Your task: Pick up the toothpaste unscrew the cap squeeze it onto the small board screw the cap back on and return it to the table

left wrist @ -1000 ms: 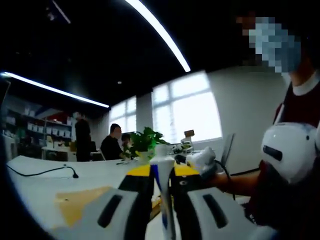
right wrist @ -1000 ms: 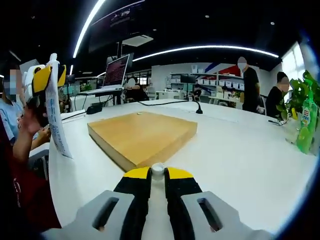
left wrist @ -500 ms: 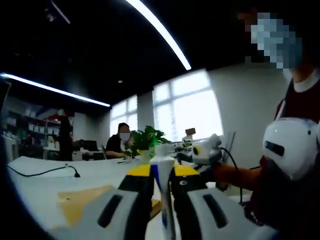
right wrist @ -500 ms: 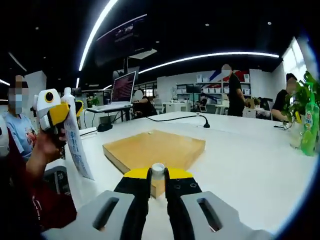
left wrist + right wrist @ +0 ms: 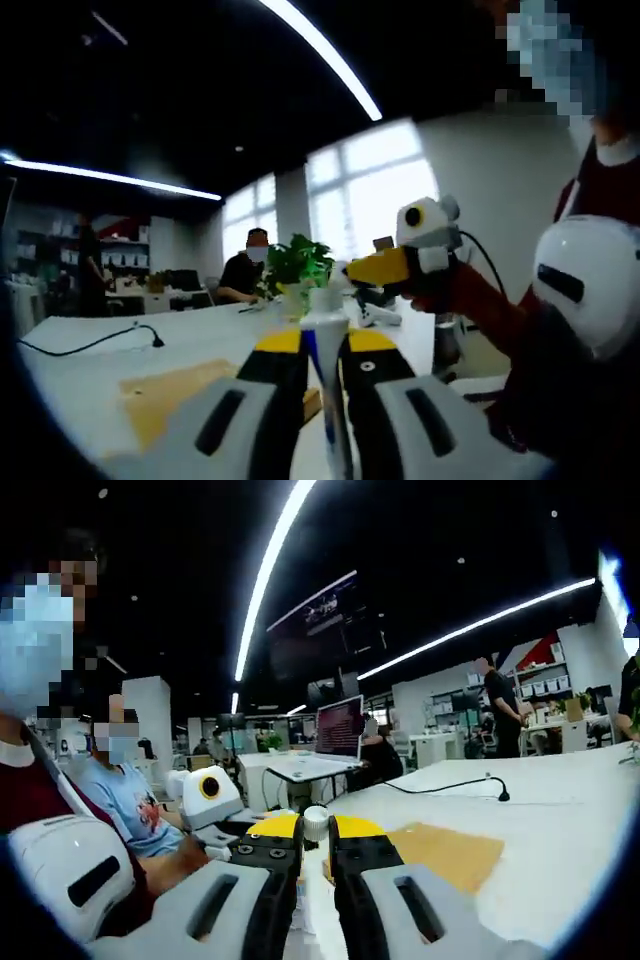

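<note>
Right now the left tool [image 5: 322, 345] is squeezed tight on the toothpaste [image 5: 325, 345], a white tube with a blue stripe that stands up straight between the two yellow-tipped jaws. The open neck of the tube pokes up just above the jaw tips, with no cap on it. In the left gripper view the right tool [image 5: 352, 273] comes in from the right side, held up in the air by a hand in a dark red sleeve, and its yellow tip points toward the top of the tube, near it but not touching. The right tool is closed on the cap [image 5: 316, 823], a small white round thing pinched between its jaw tips in the right gripper view. In that same view the left tool [image 5: 215, 825] shows low on the left, a white body with a yellow ring, held by a hand [image 5: 183, 857]. The small board [image 5: 450, 852] is a flat wooden square lying on the white table [image 5: 560, 810], past the right tool's tips, and its top looks bare as far as can be seen. It also shows as a tan patch [image 5: 165, 395] low on the left of the left gripper view. A black cable [image 5: 445, 786] runs across the table behind the board. A green plant [image 5: 297, 268] stands at the far end of the table, and a laptop [image 5: 340, 728] sits open on another desk. People sit and stand far back in the room.
</note>
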A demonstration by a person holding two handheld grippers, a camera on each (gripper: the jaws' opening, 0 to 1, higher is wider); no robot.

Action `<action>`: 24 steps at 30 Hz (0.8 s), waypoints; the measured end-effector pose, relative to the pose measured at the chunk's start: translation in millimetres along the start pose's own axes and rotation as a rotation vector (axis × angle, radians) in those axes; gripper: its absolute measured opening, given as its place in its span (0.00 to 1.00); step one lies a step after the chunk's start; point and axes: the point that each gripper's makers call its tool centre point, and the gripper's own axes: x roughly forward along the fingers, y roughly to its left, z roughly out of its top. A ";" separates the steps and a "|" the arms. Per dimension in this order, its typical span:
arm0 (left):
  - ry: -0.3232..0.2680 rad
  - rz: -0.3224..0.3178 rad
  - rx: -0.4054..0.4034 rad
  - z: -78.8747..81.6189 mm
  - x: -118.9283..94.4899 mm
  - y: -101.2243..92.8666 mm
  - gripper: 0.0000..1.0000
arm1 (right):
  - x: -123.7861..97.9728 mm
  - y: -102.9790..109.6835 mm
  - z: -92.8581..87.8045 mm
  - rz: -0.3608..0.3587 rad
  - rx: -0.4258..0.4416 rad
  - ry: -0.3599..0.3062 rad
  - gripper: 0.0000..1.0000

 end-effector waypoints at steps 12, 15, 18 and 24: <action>0.017 -0.003 0.046 0.7 -1.9 -7.5 0.13 | 12.8 25.0 -2.9 0.097 0.033 0.025 0.09; 0.018 -0.004 0.055 0.9 -2.9 -10.1 0.13 | 13.1 24.7 -4.6 0.089 0.029 0.034 0.09; 0.015 -0.008 0.059 2.2 -4.0 -12.7 0.13 | 14.3 24.9 -7.8 0.084 0.020 0.047 0.09; 0.026 0.000 0.085 1.1 -4.8 -16.3 0.13 | 15.4 28.3 -12.4 0.093 0.012 0.070 0.10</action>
